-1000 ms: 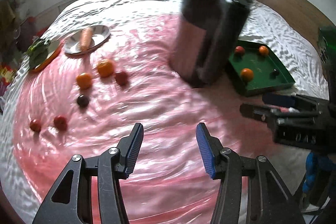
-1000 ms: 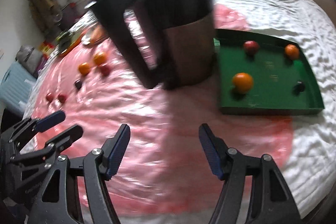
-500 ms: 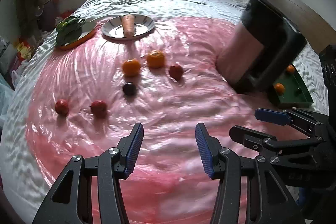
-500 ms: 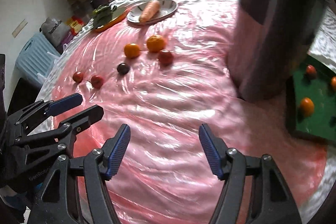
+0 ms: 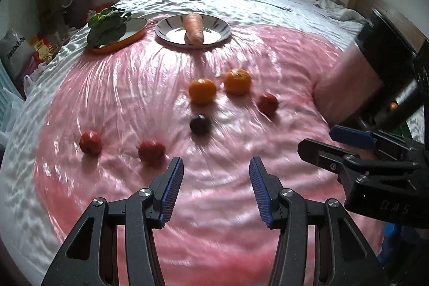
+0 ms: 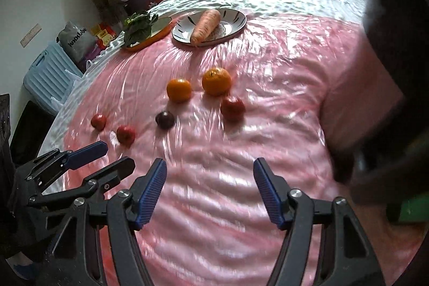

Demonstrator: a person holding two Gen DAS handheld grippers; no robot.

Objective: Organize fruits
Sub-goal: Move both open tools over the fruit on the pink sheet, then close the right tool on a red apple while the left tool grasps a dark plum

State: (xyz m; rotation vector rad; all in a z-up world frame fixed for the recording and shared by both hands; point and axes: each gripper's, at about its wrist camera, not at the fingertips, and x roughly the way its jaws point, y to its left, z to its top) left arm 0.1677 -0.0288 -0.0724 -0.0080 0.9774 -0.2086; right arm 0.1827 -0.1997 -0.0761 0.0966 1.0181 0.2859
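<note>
**— Across the middle of the left wrist view, what's laid out?**

— Loose fruit on the pink plastic sheet (image 5: 134, 87) covering the bed: two oranges (image 5: 202, 91) side by side at centre, a red fruit (image 5: 267, 103) to their right, a dark plum (image 5: 200, 124) just below, and two more red ones (image 5: 90, 142) well apart at lower left. I'd guess they're scattered like that so each can be picked singly.

**— And the hands?**

— The left gripper (image 5: 216, 188) hangs at the bottom centre, fingers apart with nothing between them. The right gripper (image 6: 210, 189) is the same in its own view: parted and empty. Both tilt down toward the sheet, short of any fruit.

**— Where would the fruit go?**

— Probably the green tray (image 6: 413, 205), only a sliver at the lower right edge of the right wrist view, half hidden behind a dark jug (image 6: 396, 50).

**— Does any of it point anywhere?**

— Hardly; the fruit is round, with no long axis to speak of. Only the carrot (image 5: 194, 27) on the plate (image 5: 218, 32) at upper centre has one, running top to bottom of the frame with its thick end nearer.
</note>
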